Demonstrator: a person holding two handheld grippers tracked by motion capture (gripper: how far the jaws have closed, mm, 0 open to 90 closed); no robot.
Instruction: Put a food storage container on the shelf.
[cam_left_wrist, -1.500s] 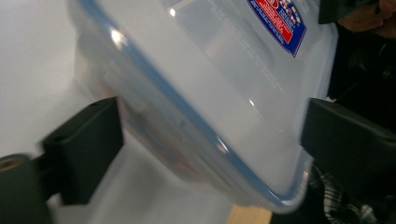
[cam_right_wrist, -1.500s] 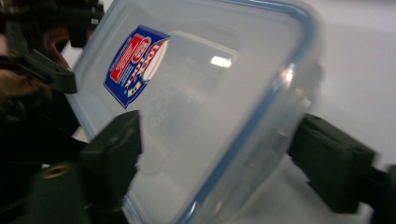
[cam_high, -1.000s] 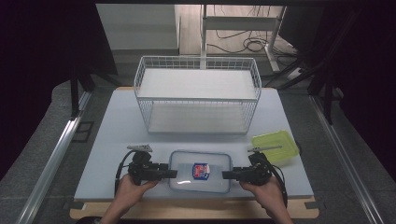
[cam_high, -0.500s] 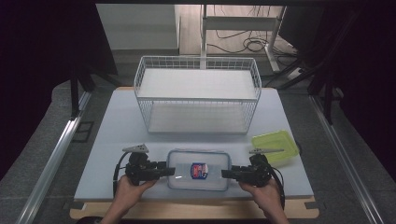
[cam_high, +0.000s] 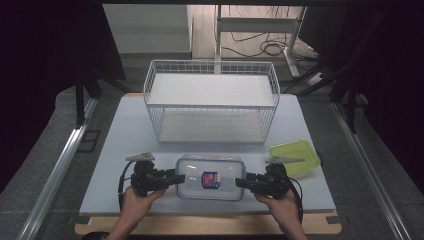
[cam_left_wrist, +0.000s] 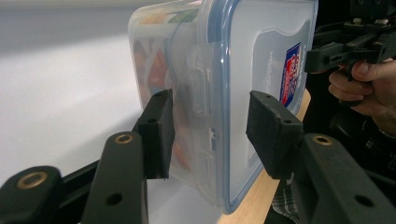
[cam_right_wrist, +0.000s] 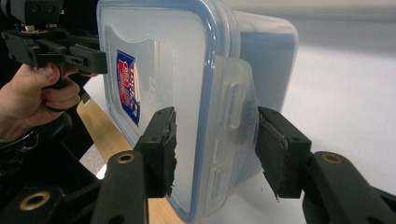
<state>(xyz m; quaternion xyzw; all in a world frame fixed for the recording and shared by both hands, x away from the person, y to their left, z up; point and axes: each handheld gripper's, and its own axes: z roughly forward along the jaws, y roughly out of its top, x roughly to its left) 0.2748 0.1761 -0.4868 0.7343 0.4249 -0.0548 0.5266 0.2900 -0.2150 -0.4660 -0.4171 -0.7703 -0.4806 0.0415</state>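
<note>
A clear plastic container (cam_high: 210, 177) with a blue-rimmed lid and a red-and-blue label lies near the table's front edge. My left gripper (cam_high: 179, 178) is at its left end and my right gripper (cam_high: 240, 182) at its right end. In the left gripper view the left gripper (cam_left_wrist: 210, 133) straddles the container (cam_left_wrist: 261, 51) at its side latch, open, with a gap at the lid-side pad. In the right gripper view the right gripper (cam_right_wrist: 217, 149) stands astride the container (cam_right_wrist: 163, 60) and its latch flap (cam_right_wrist: 233, 116), open too.
A white wire basket rack (cam_high: 212, 100) stands behind the container at mid-table. A green lid (cam_high: 296, 152) lies on the table at the right, just behind my right hand. The wooden front edge (cam_high: 200, 225) runs below the hands.
The container and both grippers sit slightly farther up the frame than a second ago. The jaws stay astride its two ends.
</note>
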